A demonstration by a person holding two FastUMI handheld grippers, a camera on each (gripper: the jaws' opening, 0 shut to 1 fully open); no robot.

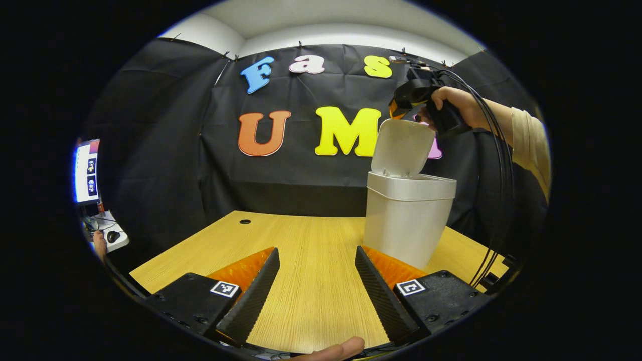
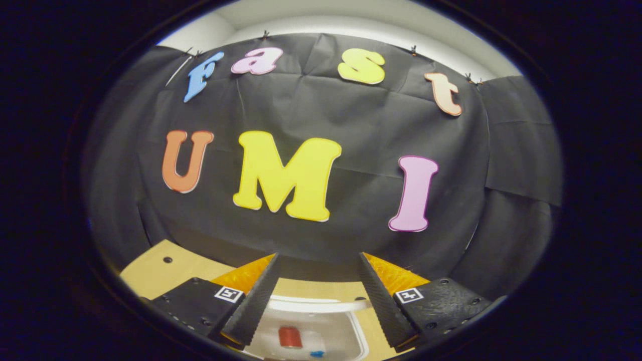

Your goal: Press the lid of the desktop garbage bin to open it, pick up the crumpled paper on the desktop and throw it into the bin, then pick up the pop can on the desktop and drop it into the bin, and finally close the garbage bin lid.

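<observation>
The white garbage bin (image 1: 409, 220) stands on the wooden table (image 1: 301, 240) to the right, with its lid (image 1: 404, 148) tipped up and open. My left gripper (image 1: 316, 250) is open low over the table, left of the bin, with nothing between its fingers. A hand holds my right gripper (image 1: 404, 108) above and behind the raised lid. In the right gripper view that gripper (image 2: 318, 256) is open and empty, right over the bin's mouth (image 2: 321, 303). A red pop can (image 2: 289, 337) lies at the bottom of the bin beside a small blue scrap (image 2: 317, 354).
A monitor (image 1: 88, 170) and a mouse (image 1: 113, 235) sit off the table's left side. Black cables (image 1: 496, 200) hang from the right hand down past the bin. The tabletop has a small round hole (image 1: 245, 221) at the back. A fingertip (image 1: 341, 348) shows at the bottom edge.
</observation>
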